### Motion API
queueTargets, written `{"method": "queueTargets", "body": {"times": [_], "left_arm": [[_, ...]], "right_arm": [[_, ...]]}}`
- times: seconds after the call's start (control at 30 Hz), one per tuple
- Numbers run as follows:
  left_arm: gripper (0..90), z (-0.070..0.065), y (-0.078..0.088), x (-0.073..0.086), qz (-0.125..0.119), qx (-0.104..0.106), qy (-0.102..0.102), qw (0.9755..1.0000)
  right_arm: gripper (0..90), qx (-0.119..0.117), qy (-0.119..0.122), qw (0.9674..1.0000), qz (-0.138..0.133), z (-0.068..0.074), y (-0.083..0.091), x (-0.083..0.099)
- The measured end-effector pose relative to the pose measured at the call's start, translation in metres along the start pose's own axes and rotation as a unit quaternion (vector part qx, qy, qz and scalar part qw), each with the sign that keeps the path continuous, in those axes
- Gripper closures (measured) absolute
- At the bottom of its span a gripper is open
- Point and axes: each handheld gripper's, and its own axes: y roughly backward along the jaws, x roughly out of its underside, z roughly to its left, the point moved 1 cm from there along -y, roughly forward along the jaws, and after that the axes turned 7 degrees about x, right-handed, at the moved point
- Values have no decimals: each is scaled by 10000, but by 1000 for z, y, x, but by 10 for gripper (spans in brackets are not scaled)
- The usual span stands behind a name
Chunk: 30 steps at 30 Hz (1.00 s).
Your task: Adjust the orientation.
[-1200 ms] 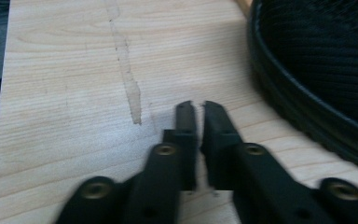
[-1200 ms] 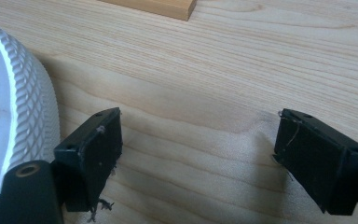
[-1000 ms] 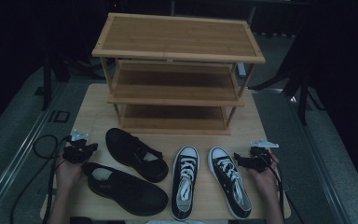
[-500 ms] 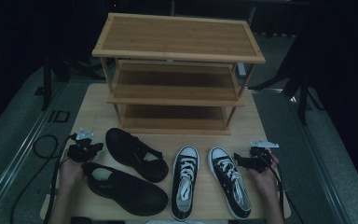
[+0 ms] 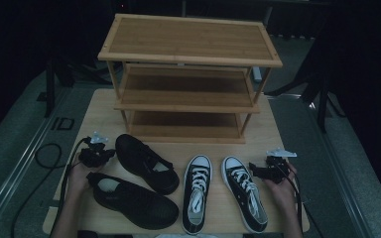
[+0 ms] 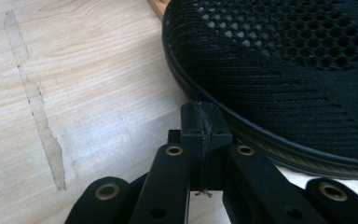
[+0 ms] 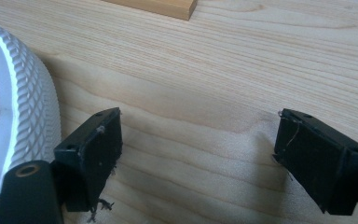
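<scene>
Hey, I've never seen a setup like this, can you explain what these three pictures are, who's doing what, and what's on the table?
No robot here: a person at a wooden table holds a hand tool with two jaws in each hand. The high view looks down from above. The left gripper and right gripper each carry a small camera that looks along its own black jaws; those give the other two pictures.

On the table stand a three-tier wooden shoe rack, two black shoes and two black-and-white sneakers.

In its own view the left gripper is shut on nothing, right beside a black shoe's mesh. The right gripper is open and empty beside a sneaker's white toe. Nothing is held.
</scene>
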Motion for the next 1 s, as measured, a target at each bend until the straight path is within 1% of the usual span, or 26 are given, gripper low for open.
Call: {"method": "queueTargets", "body": {"times": [0.07, 0.17, 0.3, 0.33, 0.4, 0.43, 0.47, 0.5, 0.57, 0.63, 0.77, 0.83, 0.87, 1.0], "left_arm": [[899, 0, -2, -4, -6, 80, -50, 10000], [900, -1, -5, -9, 57, 26, -115, 9999], [900, 1, -7, -14, 195, 30, -207, 9996], [900, 1, -7, -14, 195, 30, -207, 9996], [900, 2, -8, -17, 263, 24, -277, 9993], [900, 3, -8, -18, 256, 40, -263, 9993], [900, 3, -8, -18, 237, 71, -257, 9994], [900, 3, -9, -20, 161, 134, -236, 9995], [900, -1, -13, -24, 67, 282, -285, 9992], [900, -6, -17, -31, 103, 266, -409, 9988], [900, -11, -25, -43, 87, 455, -576, 9973], [900, -13, -28, -47, 116, 523, -643, 9965], [900, -15, -30, -50, 145, 560, -713, 9958], [898, -16, -33, -56, 164, 751, -820, 9937]], "right_arm": [[148, 0, 0, 10000, -1, 0, 0, 0], [148, -1, -1, 10000, -1, 0, 0, 0], [148, -1, 1, 10000, -2, 0, 0, 0], [148, -1, 1, 10000, -2, 0, 0, 0], [148, -2, -1, 10000, -1, 0, 0, 0], [148, 0, -1, 10000, 0, 0, 0, 0], [148, 0, -1, 10000, 0, 0, 0, 0], [148, 0, -1, 10000, 0, 0, 0, 0], [148, 0, -1, 10000, 0, 0, 0, 0], [148, 0, -1, 10000, 0, 0, 0, 0], [148, -2, -1, 10000, -1, 0, 0, 0], [148, -2, 0, 10000, -2, 0, 0, 0], [148, -5, 2, 10000, -3, 0, 0, 0], [148, -7, 3, 10000, -2, 0, 0, 0]]}}
